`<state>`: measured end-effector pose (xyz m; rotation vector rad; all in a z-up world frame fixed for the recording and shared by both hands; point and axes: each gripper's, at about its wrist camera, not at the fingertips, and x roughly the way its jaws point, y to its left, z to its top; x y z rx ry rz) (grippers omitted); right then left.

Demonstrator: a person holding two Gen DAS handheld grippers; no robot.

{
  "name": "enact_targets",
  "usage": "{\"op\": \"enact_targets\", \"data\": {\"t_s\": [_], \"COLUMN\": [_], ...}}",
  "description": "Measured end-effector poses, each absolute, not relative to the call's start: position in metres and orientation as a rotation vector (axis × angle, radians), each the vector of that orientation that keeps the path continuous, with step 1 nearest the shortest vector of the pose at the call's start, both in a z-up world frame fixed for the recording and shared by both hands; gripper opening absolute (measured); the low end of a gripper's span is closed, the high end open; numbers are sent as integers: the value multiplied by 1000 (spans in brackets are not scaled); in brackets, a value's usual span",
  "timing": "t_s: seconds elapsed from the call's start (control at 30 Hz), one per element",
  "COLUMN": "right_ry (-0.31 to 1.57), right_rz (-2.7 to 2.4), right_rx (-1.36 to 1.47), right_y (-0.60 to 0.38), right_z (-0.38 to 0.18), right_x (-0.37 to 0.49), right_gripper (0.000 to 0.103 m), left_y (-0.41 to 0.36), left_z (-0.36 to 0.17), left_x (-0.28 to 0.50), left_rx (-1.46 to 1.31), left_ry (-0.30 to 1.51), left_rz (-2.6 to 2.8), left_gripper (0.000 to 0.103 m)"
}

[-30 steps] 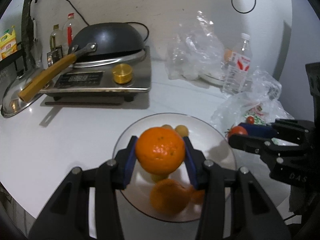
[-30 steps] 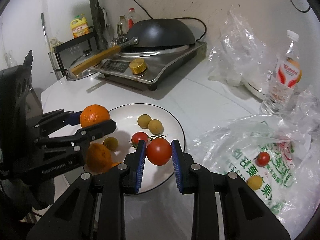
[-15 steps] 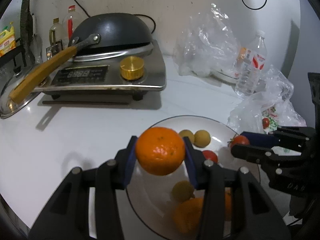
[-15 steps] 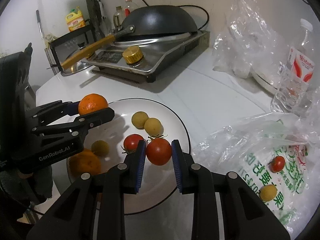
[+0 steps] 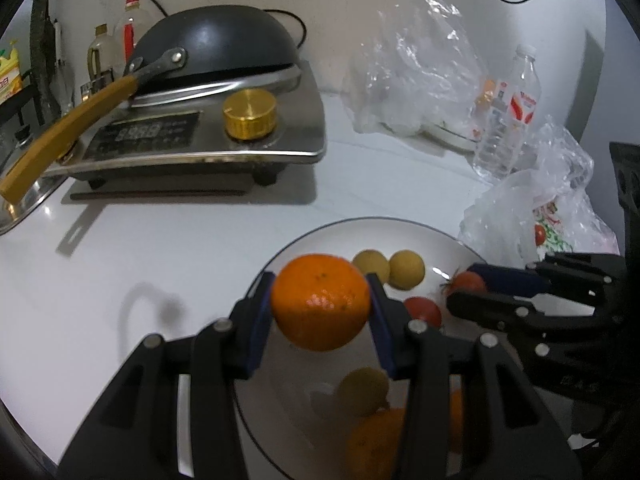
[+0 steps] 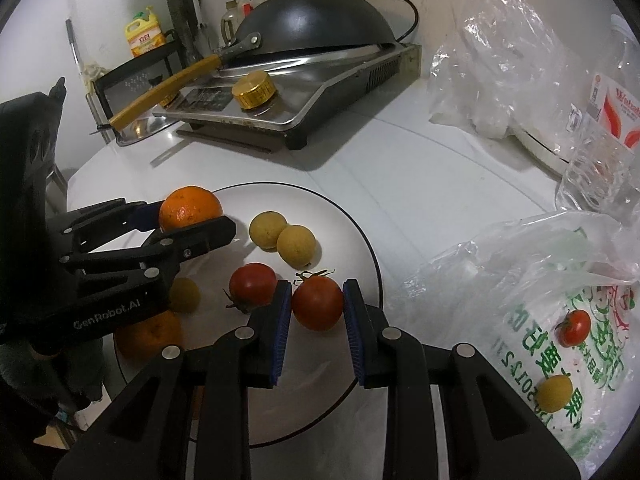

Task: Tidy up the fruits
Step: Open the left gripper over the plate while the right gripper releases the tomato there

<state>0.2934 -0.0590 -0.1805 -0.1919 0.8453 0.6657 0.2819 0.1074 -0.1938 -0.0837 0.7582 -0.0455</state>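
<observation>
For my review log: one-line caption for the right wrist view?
Right gripper holds a tomato over the white plate while the left gripper holds an orange.

You get dim, cool indoor light; the wok [image 5: 216,46] casts a soft shadow on the white counter [image 5: 160,248]. Fisheye bending darkens your corners. The left view's near fruit blurs; glare streaks the plastic bag [image 6: 516,32].

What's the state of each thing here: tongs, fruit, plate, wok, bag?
left tongs: shut on orange, held above plate
right tongs: shut on tomato, over plate
second tomato: loose on plate
two longans: on plate, touching
second orange: on plate, partly hidden
wok: upside down on cooker
bag: open, tomato and longan on it
</observation>
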Motion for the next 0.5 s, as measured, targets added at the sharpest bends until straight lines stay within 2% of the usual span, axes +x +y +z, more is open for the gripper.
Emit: {"op": "enact_targets", "data": {"t_s": [0.2, 0.33, 0.5], "right_ry": [838, 826, 802], "right_rz": [666, 664, 657], "right_rx": [-196, -196, -201], "right_y": [-59, -61, -64], "right_z": [-176, -171, -163], "right_x": [289, 285, 278], "right_gripper": [28, 34, 35], "left_y": [104, 104, 102], "left_z": [-190, -186, -175], "left_x": [280, 275, 269], "left_rx": [-90, -90, -83], "left_ry": [766, 753, 726], "left_rz": [-41, -33, -32], "left_gripper": [46, 47, 48]}}
